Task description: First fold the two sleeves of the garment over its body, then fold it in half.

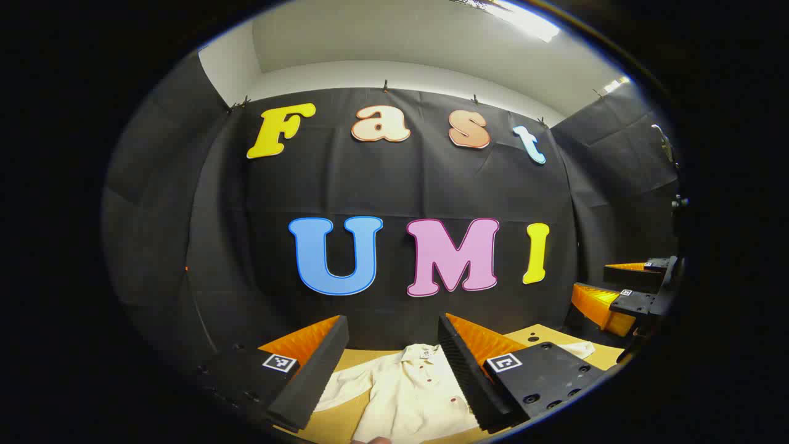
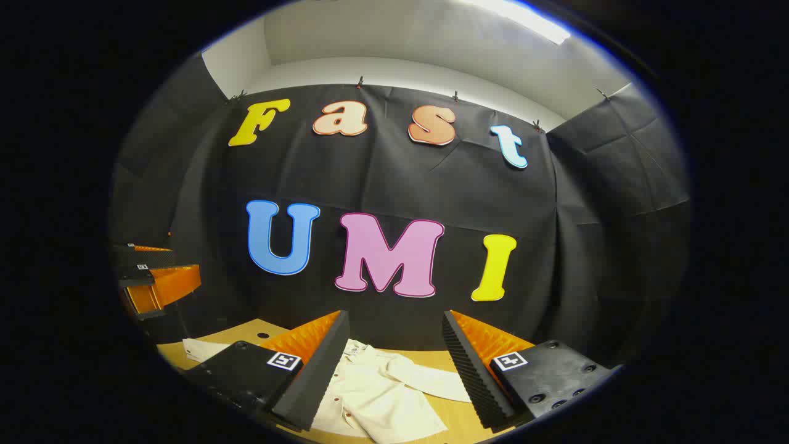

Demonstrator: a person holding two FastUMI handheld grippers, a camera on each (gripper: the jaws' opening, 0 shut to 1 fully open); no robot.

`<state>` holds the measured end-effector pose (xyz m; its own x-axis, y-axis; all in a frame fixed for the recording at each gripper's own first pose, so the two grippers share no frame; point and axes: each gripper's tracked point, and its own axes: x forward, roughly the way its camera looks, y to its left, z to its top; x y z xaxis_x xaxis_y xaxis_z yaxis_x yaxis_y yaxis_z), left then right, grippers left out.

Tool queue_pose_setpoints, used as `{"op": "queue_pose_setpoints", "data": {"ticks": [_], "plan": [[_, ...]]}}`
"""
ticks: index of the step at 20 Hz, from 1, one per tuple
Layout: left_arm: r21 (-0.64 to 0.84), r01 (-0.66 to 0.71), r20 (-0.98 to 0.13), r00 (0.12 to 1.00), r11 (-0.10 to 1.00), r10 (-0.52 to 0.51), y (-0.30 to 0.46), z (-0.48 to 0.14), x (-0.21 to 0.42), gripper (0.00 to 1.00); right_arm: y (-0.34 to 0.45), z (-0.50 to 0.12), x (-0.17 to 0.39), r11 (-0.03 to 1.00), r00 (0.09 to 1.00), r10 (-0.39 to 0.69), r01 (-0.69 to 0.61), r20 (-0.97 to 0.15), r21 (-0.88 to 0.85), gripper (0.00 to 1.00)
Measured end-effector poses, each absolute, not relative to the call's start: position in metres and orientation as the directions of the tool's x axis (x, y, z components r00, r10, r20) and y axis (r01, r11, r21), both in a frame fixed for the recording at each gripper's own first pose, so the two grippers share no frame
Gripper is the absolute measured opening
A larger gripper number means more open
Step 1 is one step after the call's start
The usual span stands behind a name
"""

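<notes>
Lying flat on the light wooden table (image 1: 345,425), collar toward the wall: a cream button-front cloth shirt (image 1: 410,394), likely light, limp and quick to slump. Left gripper (image 1: 392,364) spread wide, empty; right gripper (image 2: 394,364) likewise. Best pinched at a sleeve (image 2: 431,381) cuff or hem edge.

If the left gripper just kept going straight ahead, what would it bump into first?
Probably the black cloth wall. The left gripper is open and points level at it, above the cream shirt on the table. Nothing else seems to sit between, though depth is hard to judge.
</notes>
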<state>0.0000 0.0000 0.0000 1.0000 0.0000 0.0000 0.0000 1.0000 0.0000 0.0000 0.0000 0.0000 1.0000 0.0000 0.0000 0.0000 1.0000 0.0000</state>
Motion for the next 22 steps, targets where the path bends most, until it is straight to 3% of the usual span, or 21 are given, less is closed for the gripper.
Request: {"op": "queue_pose_setpoints", "data": {"ticks": [8, 13, 22], "plan": [[-0.007, -0.058, 0.004, 0.998, 0.998, 0.058, 0.021, -0.002, 0.022, 0.96, -0.001, -0.004, 0.026, 0.999, 1.000, 0.005, -0.005, -0.005, 0.034, 0.96], [0.025, -0.074, 0.013, 0.997, 0.997, 0.074, 0.024, -0.001, 0.023, 0.96, 0.004, -0.029, 0.031, 1.000, 0.997, 0.020, -0.018, -0.081, 0.022, 0.96], [0.035, -0.040, 0.004, 0.999, 0.999, 0.040, 0.010, -0.005, 0.026, 0.96, 0.001, -0.045, 0.037, 0.999, 0.993, 0.015, -0.011, -0.121, 0.032, 0.96]]}}
